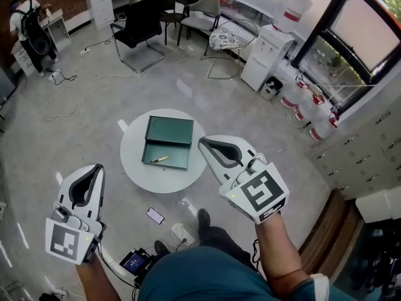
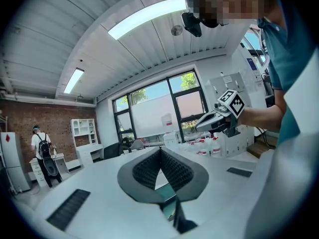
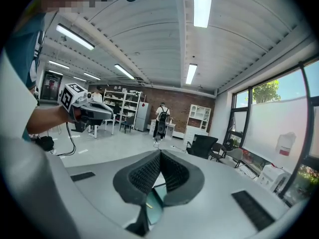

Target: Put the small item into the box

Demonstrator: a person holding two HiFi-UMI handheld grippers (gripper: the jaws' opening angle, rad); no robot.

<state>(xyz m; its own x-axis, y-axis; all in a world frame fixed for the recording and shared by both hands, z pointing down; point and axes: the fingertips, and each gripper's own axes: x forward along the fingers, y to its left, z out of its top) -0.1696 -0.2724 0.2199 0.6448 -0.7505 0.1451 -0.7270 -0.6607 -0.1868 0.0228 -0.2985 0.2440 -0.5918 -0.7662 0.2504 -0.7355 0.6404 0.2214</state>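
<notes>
My left gripper (image 1: pixel 98 167) and right gripper (image 1: pixel 202 142) are clenched on nothing, either side of the box (image 1: pixel 169 130). The small item (image 1: pixel 158 160) lies inside it.

Round table (image 1: pixel 135 168), pale top, standing on a grey floor (image 1: pixel 75 130). One thing lies directly on it: a dark green box (image 1: pixel 169 130), open, lid laid back flat, near the table's centre, wholly inside the rim.

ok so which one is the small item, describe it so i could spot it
On the grey floor stands a round white table, with an open dark green box lying on it. The small item is the slim gold-coloured stick in the box's nearer half, towards its left: the only bright, thin thing against the green.
</notes>
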